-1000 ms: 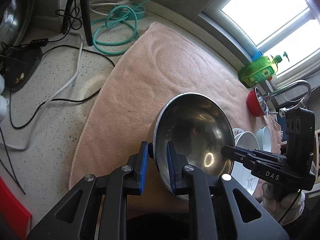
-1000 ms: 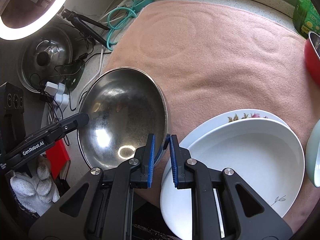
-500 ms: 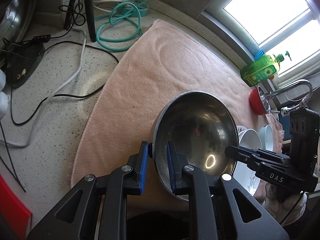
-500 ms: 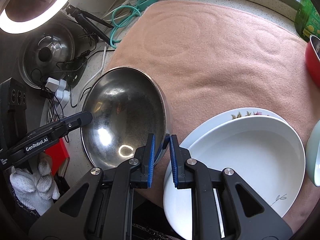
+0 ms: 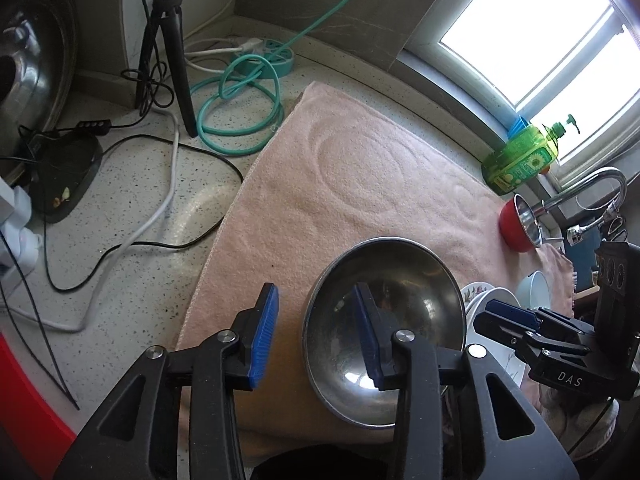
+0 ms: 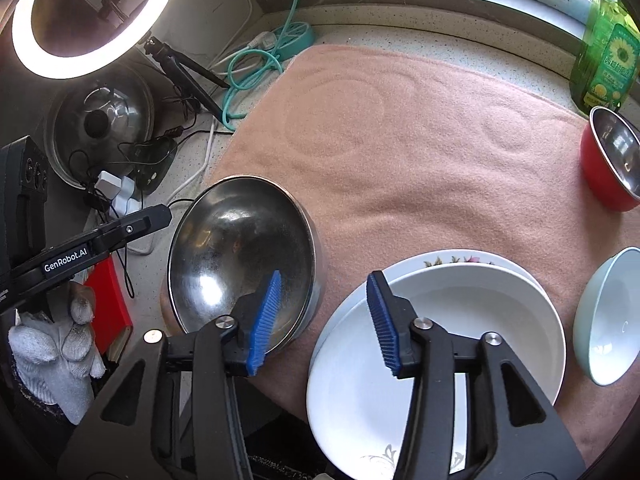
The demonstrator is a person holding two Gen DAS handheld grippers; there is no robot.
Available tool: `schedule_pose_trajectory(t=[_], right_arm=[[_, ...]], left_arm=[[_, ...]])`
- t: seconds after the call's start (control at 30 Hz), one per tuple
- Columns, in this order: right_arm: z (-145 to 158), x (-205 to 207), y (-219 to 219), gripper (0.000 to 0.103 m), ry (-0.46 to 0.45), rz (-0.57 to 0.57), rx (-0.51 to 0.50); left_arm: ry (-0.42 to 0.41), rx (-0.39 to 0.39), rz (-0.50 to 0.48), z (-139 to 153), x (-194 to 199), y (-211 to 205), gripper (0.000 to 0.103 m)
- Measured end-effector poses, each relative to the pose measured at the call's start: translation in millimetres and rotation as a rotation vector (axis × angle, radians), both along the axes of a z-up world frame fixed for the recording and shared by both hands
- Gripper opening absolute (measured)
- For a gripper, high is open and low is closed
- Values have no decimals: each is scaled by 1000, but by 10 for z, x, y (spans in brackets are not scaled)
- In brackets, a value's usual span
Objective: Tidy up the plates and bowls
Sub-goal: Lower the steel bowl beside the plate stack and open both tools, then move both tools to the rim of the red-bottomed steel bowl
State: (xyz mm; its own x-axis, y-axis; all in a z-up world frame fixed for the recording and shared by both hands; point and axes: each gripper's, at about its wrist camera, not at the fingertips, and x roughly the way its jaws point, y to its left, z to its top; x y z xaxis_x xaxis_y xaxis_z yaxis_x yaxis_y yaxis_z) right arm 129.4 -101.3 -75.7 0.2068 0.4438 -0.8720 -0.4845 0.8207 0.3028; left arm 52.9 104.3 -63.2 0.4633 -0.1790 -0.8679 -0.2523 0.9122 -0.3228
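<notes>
A pink towel [image 6: 420, 168] covers the speckled counter [image 5: 120, 208] under the window. Your left gripper [image 5: 316, 334] and right gripper [image 6: 324, 320] are both spread wide, grasping nothing, straddling opposite rims of the steel bowl [image 6: 240, 256]. It sits upright on the towel, shiny and empty, just left of the stacked white plates [image 6: 460, 320].

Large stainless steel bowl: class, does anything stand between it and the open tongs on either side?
Nothing visible. The large stainless steel bowl sits on the pink towel; the left tongs straddle its near rim, and the right tongs hang open beside it, over the white plates.
</notes>
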Motion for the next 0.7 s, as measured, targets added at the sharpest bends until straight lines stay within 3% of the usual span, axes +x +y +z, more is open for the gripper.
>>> schedule_pose_trajectory(t=[0.07, 0.1, 0.2, 0.43, 0.5, 0.57, 0.7], right_arm=[[66, 0, -52, 65, -30, -12, -3], [98, 3, -82, 74, -42, -20, 1], [179, 29, -207, 88, -62, -50, 35], [330, 162, -643, 89, -95, -162, 41], [363, 197, -793, 89, -112, -195, 30], [396, 234, -947, 89, -127, -229, 15], [418, 318, -1294, 89, -142, -310, -4]], left_arm=[[-17, -1, -14, 55, 59, -46, 69], [-27, -11, -19, 79, 84, -68, 72], [-30, -37, -41, 119, 203, -163, 72], [-33, -14, -153, 189, 522, -537, 72], [-32, -8, -185, 203, 632, -662, 79], [-26, 2, -216, 217, 746, -787, 79], [-10, 75, -293, 230, 995, -1087, 79]])
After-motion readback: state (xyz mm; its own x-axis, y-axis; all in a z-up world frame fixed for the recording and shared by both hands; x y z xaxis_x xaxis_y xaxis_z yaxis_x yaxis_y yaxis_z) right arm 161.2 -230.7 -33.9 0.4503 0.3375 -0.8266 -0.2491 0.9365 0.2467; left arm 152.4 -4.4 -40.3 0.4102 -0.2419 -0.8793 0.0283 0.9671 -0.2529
